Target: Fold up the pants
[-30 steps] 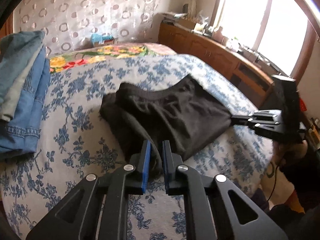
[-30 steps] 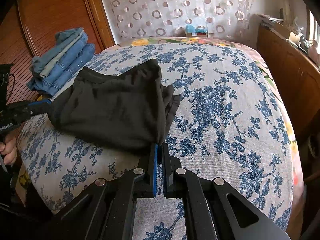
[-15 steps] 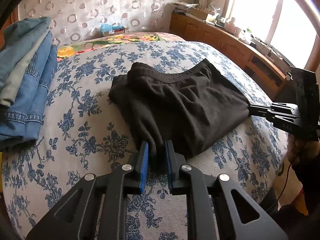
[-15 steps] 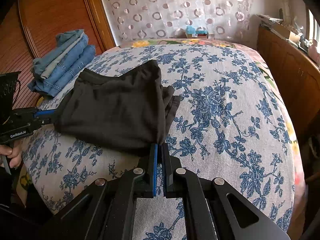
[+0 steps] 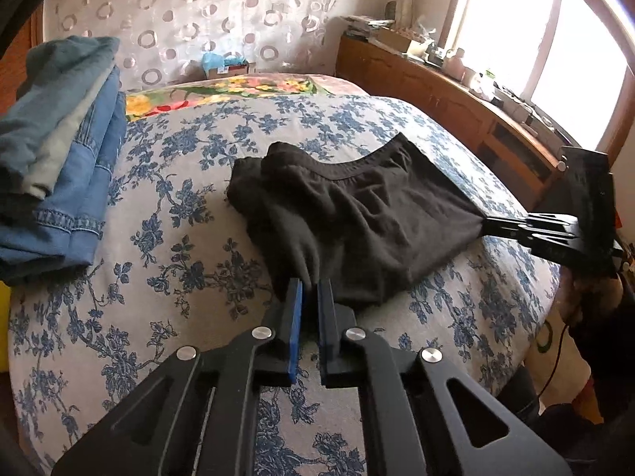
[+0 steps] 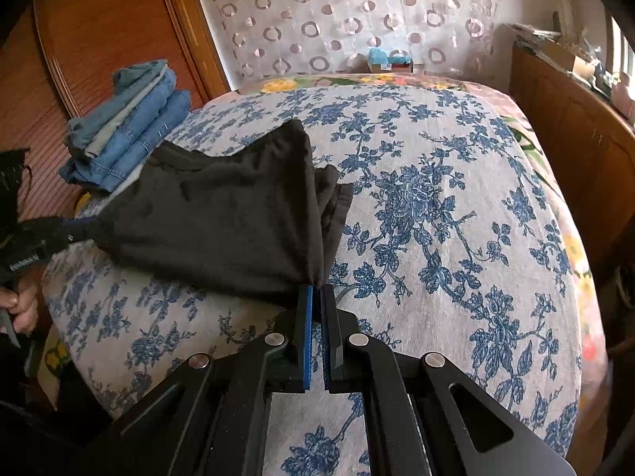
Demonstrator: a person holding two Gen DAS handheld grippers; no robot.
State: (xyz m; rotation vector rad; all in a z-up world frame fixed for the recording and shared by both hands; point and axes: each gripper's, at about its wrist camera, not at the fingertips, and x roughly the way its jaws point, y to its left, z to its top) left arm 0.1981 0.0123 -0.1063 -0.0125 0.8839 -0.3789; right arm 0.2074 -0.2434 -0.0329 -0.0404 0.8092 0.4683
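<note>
Pinching a corner of the black pants [image 5: 357, 214], the left hand-held gripper [image 5: 309, 289] sits at lower centre of its view, pads clamped on cloth. The right hand-held gripper [image 6: 316, 291] likewise grips the opposite corner. The pants lie stretched between them mid-frame on the blue-flowered bed [image 6: 436, 206]; folded jeans [image 5: 67, 166] rest upper left.

Black pants [image 5: 357, 214], folded, rumpled, on floral bedspread [image 5: 178, 246]
</note>
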